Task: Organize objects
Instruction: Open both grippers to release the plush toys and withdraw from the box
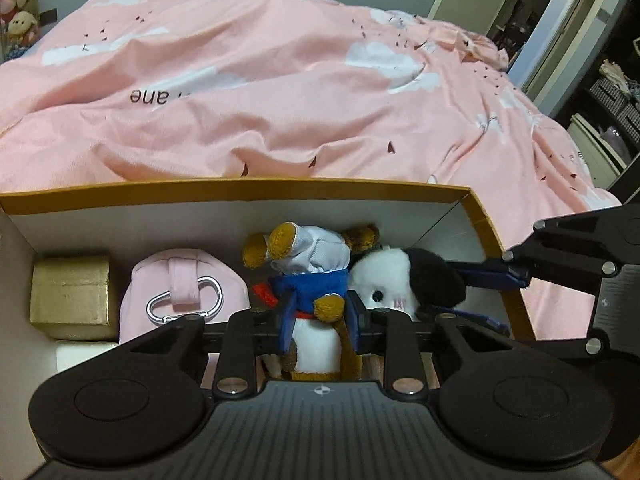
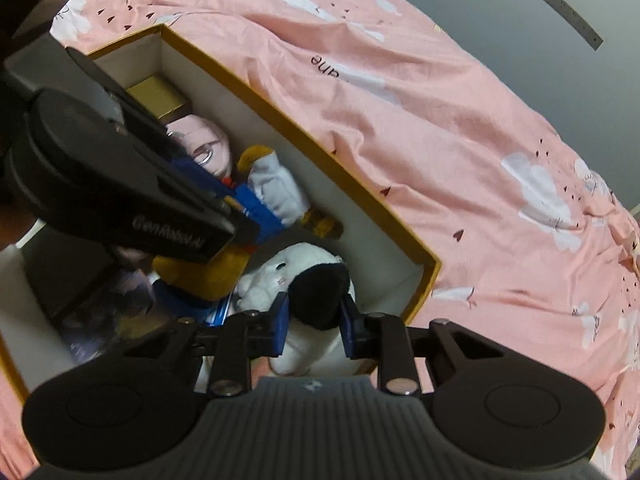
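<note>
Brown plush, the bear in a blue hoodie (image 1: 308,280), lay inside the orange-rimmed box (image 1: 240,190), its long axis running away from the left claw (image 1: 320,320), which was clamped on its body. Beside it, the right claw (image 2: 314,326) pinched the white dog plush (image 2: 304,280) by its black ear.
</note>
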Demonstrator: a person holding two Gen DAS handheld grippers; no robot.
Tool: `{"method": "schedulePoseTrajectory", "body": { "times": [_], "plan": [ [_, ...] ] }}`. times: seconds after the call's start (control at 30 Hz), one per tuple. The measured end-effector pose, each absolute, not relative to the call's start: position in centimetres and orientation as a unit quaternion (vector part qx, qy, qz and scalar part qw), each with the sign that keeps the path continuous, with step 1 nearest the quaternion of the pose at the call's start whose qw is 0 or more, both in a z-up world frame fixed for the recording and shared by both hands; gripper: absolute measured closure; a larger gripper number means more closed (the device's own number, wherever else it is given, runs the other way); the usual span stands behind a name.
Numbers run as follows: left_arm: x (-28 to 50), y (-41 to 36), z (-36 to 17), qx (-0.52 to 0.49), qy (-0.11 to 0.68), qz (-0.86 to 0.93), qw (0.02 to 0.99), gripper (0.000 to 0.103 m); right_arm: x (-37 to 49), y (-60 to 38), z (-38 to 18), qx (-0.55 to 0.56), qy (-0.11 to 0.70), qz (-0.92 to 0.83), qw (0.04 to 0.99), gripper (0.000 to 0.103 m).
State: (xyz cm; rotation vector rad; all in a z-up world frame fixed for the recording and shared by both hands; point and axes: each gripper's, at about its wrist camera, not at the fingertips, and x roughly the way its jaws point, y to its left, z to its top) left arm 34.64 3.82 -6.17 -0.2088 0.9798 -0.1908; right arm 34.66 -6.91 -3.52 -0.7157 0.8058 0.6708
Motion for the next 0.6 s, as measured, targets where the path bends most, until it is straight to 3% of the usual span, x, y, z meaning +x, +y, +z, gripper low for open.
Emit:
{"method": "schedulePoseTrajectory", "body": {
  "times": [0.23, 0.6],
  "plan": [
    [35.9, 4.5, -7.7, -0.126, 0.498, -0.083, 0.854, 0.075, 35.4, -6.6, -4.0, -0.317, 0.372, 0.323, 0.810, 0.076],
    [33.5, 3.8, -4.6, -0.082, 0.454, -0.093, 0.882, 0.068, 33.8, -7.2, -2.0, -0.296, 0.371, 0.321, 0.820, 0.069]
  ]
}}
